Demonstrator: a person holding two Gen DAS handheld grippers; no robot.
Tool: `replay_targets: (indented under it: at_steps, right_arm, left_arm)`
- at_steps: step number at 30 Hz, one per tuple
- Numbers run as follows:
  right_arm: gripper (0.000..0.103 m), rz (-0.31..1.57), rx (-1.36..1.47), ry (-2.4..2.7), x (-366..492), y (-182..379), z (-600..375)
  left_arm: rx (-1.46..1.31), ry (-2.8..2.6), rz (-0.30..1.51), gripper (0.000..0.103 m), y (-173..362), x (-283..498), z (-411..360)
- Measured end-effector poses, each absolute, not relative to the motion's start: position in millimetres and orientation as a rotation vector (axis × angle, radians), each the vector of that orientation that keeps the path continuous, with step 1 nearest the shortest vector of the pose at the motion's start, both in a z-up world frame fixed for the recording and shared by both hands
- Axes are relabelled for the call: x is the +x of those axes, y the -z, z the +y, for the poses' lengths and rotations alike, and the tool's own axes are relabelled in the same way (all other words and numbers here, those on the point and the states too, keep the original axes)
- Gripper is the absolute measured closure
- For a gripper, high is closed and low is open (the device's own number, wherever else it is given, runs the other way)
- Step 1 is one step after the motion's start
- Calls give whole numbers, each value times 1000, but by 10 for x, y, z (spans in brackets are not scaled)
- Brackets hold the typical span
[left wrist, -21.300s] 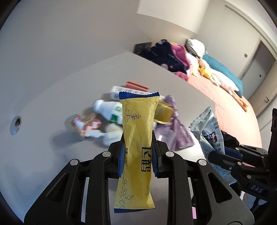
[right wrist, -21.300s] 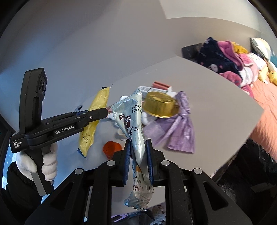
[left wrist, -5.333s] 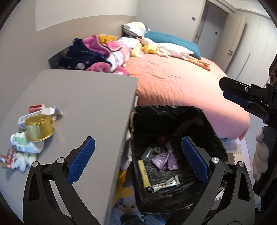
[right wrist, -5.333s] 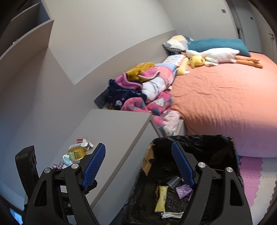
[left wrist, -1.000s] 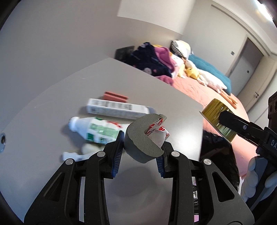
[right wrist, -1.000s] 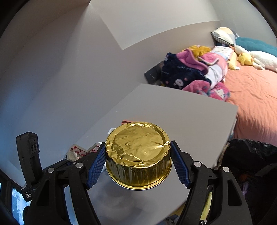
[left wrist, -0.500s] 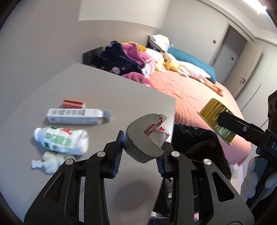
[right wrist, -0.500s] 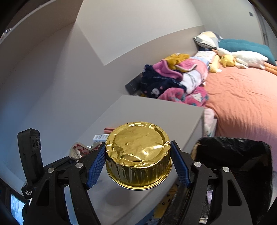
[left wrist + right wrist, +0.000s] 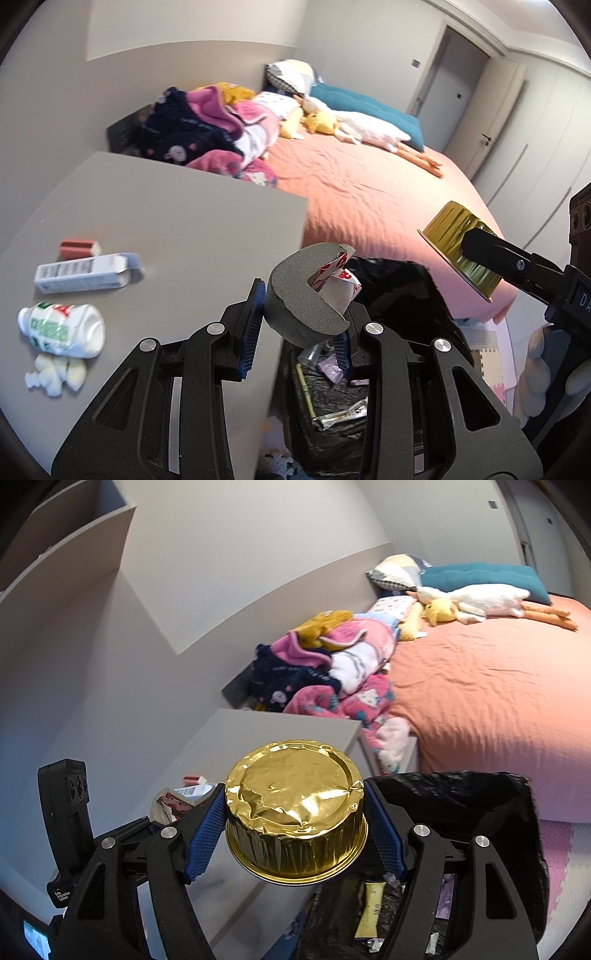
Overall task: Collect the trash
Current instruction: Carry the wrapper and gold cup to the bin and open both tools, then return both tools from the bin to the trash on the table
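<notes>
Left gripper (image 9: 300,334): blue pads pinching a grey foam piece (image 9: 295,295) with a crumpled red-and-white wrapper (image 9: 338,286) tucked in its notch; held over the desk's edge, with the bin just beyond and below.

Right gripper (image 9: 295,834): jaws spread wide yet clamped on both sides of a gold foil cup (image 9: 295,812), turned bottom toward the camera (rim facing down); carried above the gap between desk and bin. Seen from the left wrist view, the same cup (image 9: 458,245) hangs in the air on black fingers, with a white-gloved hand (image 9: 535,373) below on the handle.

Trash bin (image 9: 461,794): black liner, standing on the floor against the desk's side, beside the bed; holds a yellow sachet (image 9: 371,910), a purple scrap and a silver wrapper.

Grey desk (image 9: 184,229): still carries a white plastic bottle (image 9: 62,328) lying on its side, a white lump (image 9: 55,374) touching it, a long white carton (image 9: 83,273) and a small red box (image 9: 77,247).

Bed (image 9: 369,192): orange cover, piled clothes, plush toys.
</notes>
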State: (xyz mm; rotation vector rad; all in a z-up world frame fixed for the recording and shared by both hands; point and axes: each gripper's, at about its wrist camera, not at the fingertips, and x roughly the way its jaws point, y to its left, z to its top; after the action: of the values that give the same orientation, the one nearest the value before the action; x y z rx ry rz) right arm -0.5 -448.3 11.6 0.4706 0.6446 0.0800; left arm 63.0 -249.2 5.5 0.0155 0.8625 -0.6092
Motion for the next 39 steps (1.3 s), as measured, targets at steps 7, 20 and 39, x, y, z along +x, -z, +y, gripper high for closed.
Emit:
replay_targets:
  at_steps: [7, 20, 39]
  right_arm:
    - [30, 630, 486, -15, -158, -96, -4746]
    - [30, 615, 505, 72, -417, -80, -5154]
    - [15, 580, 538, 130, -595, -107, -5482]
  left_arm:
    - [42, 680, 867, 70, -35, 614, -2833]
    - [91, 796, 884, 69, 16, 492, -3409]
    - [164, 763, 912, 7, 46, 401, -3692]
